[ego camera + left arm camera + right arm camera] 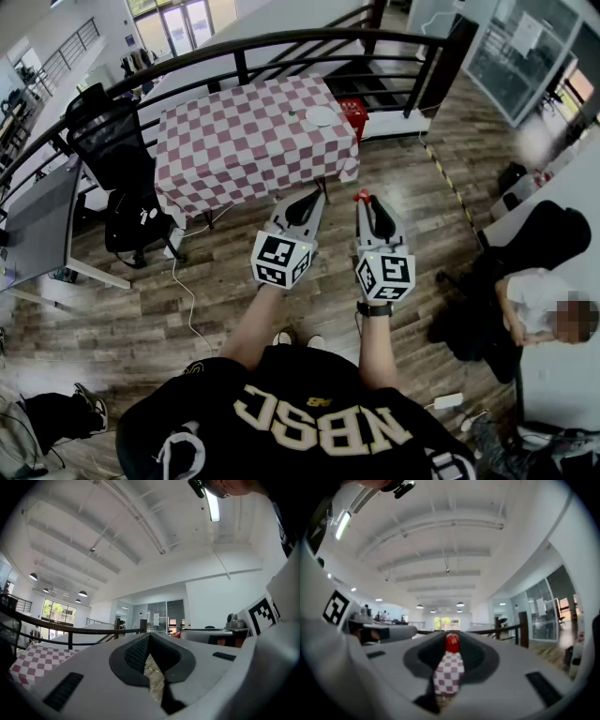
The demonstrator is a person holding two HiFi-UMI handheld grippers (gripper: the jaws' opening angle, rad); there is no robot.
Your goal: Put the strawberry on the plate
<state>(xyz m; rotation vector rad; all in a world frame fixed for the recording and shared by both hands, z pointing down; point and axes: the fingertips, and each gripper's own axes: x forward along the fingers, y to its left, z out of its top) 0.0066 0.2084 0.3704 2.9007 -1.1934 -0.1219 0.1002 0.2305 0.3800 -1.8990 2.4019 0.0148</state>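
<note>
The right hand-held gripper [364, 200] has its jaws pinched on the strawberry [451, 642] at their tips, in the air just short of the table's [234, 150] near edge. Beside it, the left hand-held gripper [319, 192] is closed on nothing. The plate [321, 116] sits near the table's far right corner, well apart from the strawberry.

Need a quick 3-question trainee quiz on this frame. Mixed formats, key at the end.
1. Fill in: the left tool has its jaws ____, with nothing between them.
2. Which tool grips the strawberry? A) left B) right C) neither
3. True or false: the strawberry already lies on the plate on the checkered table.

Key: 1 shut; 2 B, the right tool; 3 false, the plate is bare and the person stands back from the table.
</note>
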